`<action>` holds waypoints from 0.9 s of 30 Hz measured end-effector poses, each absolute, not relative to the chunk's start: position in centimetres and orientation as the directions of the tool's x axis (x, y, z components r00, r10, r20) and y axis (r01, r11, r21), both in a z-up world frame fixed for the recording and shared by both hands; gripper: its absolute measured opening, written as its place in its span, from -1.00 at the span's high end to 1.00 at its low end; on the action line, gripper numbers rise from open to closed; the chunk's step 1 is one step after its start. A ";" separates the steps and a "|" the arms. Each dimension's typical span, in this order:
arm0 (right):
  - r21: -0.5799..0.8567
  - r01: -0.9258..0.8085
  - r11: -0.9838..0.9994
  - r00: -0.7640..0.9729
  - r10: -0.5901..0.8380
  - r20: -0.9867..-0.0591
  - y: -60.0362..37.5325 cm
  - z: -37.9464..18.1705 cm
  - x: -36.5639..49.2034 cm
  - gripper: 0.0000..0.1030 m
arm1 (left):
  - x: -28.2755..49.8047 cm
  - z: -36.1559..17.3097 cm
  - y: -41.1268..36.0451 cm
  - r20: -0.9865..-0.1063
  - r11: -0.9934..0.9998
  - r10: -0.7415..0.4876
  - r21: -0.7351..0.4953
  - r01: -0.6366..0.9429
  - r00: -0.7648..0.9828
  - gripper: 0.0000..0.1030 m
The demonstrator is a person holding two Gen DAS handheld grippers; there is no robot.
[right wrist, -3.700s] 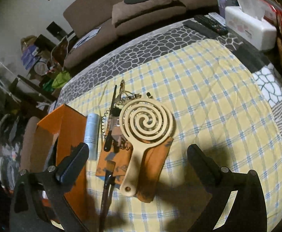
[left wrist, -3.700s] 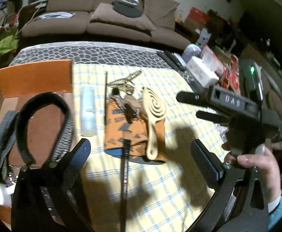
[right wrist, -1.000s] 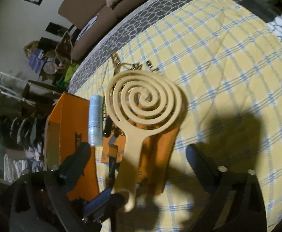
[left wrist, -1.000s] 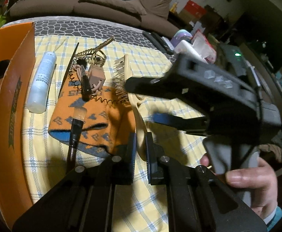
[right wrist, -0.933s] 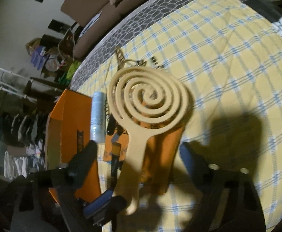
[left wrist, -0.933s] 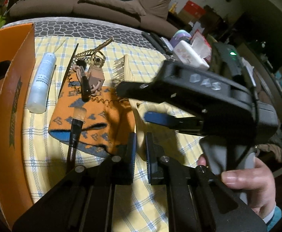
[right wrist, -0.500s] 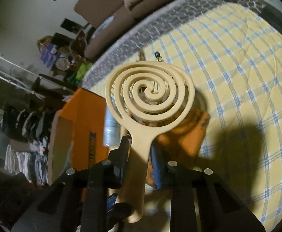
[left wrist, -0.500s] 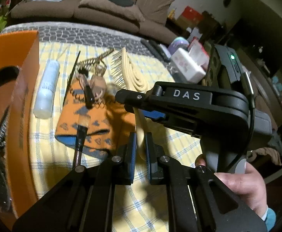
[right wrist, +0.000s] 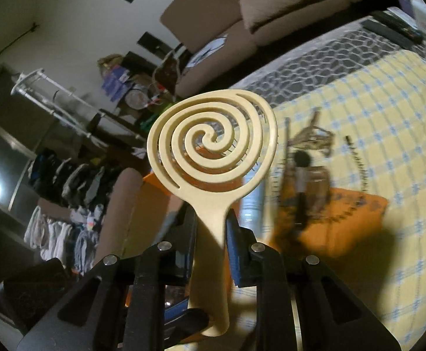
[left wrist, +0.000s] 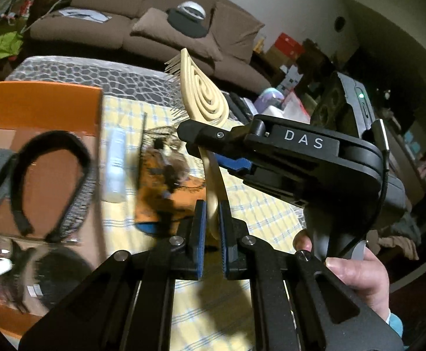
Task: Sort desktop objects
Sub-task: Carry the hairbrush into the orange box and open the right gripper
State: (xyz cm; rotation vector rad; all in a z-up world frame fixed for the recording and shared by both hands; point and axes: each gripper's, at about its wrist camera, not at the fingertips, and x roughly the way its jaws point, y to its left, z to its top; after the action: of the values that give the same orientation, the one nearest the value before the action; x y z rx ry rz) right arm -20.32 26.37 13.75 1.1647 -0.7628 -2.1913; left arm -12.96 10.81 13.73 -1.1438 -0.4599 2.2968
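Observation:
A cream spiral hairbrush [left wrist: 204, 102] is held in the air above the table, head up. My left gripper [left wrist: 212, 222] is shut on the lower end of its handle. My right gripper [right wrist: 211, 235] is shut on the handle just below the spiral head [right wrist: 210, 143]; it shows from the side in the left wrist view [left wrist: 210, 146]. An orange box [left wrist: 43, 108] at the left holds a black headband [left wrist: 52, 175]. An orange pouch [right wrist: 344, 219], a white tube [left wrist: 116, 163] and a makeup brush [right wrist: 300, 181] lie on the yellow checked cloth [right wrist: 388, 134].
A coiled cord and keys [right wrist: 315, 137] lie behind the pouch. A brown sofa [left wrist: 119, 29] stands beyond the table. Remotes [right wrist: 394, 29] and boxes sit at the table's far right. Clothes racks [right wrist: 67, 181] stand to the left.
The brush has been lifted off the pouch and raised higher, tilted upright. My right gripper closed on its handle half a second ago; both grippers have risen with it, towards the orange box.

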 end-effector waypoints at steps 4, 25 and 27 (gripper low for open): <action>0.685 0.222 -0.694 -0.455 -0.695 -0.558 22.9 13.6 -20.6 0.61 | -13.4 13.7 7.7 -0.641 -0.807 0.583 -0.526 -0.268 -0.499 0.84; 0.538 0.318 -0.781 -0.296 -0.621 -0.726 10.4 9.1 -21.1 0.60 | -14.7 8.1 -2.9 -0.671 -0.742 0.644 -0.664 -0.087 -0.367 0.81; 0.508 0.323 -0.799 -0.298 -0.595 -0.747 9.6 9.0 -21.0 0.59 | -14.9 7.6 -3.3 -0.666 -0.730 0.656 -0.680 -0.075 -0.355 0.81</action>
State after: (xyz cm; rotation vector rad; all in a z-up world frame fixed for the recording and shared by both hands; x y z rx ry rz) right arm -21.01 9.60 9.02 1.3814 -0.3503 -2.1213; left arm -14.92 -3.28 7.63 -1.4162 -0.7716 2.1206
